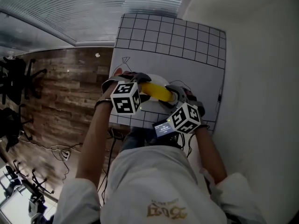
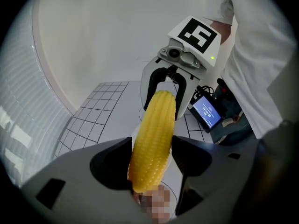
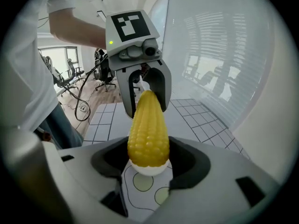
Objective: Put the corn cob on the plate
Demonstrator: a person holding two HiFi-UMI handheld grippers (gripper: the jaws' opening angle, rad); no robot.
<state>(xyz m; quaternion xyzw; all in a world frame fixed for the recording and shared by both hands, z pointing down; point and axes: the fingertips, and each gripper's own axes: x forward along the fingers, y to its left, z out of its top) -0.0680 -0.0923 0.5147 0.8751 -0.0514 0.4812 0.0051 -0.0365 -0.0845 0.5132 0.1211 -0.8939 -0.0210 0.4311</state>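
The yellow corn cob (image 1: 157,92) hangs level between my two grippers, over a white plate (image 1: 148,105) on the gridded mat. My left gripper (image 1: 141,87) is shut on its narrow end, which fills the space between the jaws in the left gripper view, where the corn cob (image 2: 153,139) runs away from the camera to my right gripper (image 2: 167,96). My right gripper (image 1: 174,96) is shut on the thick end with its white stub. In the right gripper view the corn cob (image 3: 148,136) sits between the jaws and reaches to my left gripper (image 3: 145,93).
A white mat with a black grid (image 1: 177,38) covers the table, with drawn outlines (image 3: 142,183) under the corn. A small device with a lit screen (image 1: 163,127) lies at the table's near edge. Wooden floor (image 1: 70,87) with cables and chairs is on the left, a wall on the right.
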